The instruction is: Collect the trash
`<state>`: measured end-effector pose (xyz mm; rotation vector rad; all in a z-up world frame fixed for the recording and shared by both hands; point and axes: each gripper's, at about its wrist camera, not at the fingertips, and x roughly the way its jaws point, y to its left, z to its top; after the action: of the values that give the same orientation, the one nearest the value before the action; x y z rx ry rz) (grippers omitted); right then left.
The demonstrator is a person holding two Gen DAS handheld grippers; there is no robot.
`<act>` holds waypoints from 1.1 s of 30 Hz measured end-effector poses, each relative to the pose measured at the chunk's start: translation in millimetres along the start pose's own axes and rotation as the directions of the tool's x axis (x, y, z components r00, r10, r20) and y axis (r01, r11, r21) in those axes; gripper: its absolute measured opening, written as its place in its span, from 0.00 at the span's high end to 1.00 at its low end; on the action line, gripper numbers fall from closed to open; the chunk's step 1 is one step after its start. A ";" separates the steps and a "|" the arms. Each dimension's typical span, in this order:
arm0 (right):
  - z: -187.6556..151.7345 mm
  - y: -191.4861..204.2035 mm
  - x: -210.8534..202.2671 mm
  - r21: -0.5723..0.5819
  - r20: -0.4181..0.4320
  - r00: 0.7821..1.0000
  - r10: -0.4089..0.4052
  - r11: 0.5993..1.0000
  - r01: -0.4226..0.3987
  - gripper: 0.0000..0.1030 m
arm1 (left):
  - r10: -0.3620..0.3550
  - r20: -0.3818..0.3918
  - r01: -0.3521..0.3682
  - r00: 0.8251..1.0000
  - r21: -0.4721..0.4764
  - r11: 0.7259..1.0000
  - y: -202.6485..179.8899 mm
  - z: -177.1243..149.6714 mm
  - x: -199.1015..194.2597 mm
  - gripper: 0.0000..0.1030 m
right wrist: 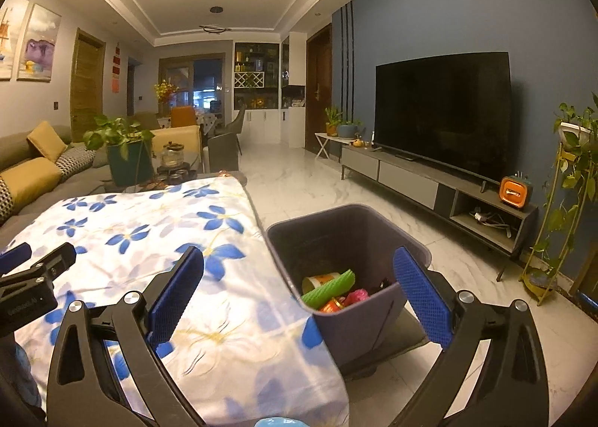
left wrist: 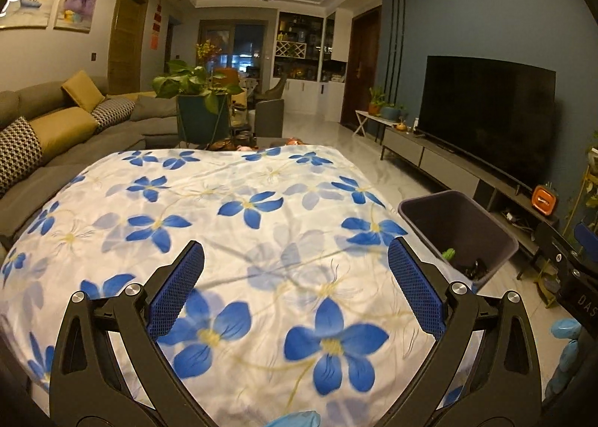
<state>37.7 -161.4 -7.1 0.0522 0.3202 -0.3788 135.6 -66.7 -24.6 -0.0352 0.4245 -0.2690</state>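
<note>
A dark grey bin [right wrist: 336,236] stands on the floor at the right edge of the table, also seen from the left wrist as the bin [left wrist: 482,225]. Inside lie a green ridged piece [right wrist: 329,288], a yellow-labelled can [right wrist: 321,279], and red and pink wrappers [right wrist: 347,300]. My right gripper [right wrist: 299,285] hangs open above the table's edge and the bin, holding nothing. My left gripper [left wrist: 295,277] is open over the flowered tablecloth [left wrist: 231,225], with nothing between its fingers. No loose trash shows on the cloth.
A sofa [left wrist: 56,135] with cushions runs along the left. Beyond the table stand a potted plant [left wrist: 194,90] and a tea set [right wrist: 172,161]. A TV [right wrist: 441,109] on a low cabinet lines the right wall, a plant stand [right wrist: 564,203] beside it. Marble floor lies between.
</note>
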 end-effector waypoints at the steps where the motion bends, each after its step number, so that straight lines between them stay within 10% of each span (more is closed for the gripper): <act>1: -1.3 1.6 -5.1 0.000 -0.004 1.000 -0.005 1.000 0.005 0.06 | 0.006 0.004 -0.006 1.000 0.004 1.000 1.9 -2.0 -6.1 0.06; 33: -8.5 21.1 -58.8 -0.013 0.033 0.999 0.029 1.000 -0.028 0.06 | 0.040 0.062 -0.040 0.997 -0.011 0.999 21.5 -16.2 -71.0 0.06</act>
<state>-8.7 -119.9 3.3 0.0377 0.2887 -0.3489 72.1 -26.8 -12.8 -0.0447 0.3642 -0.2259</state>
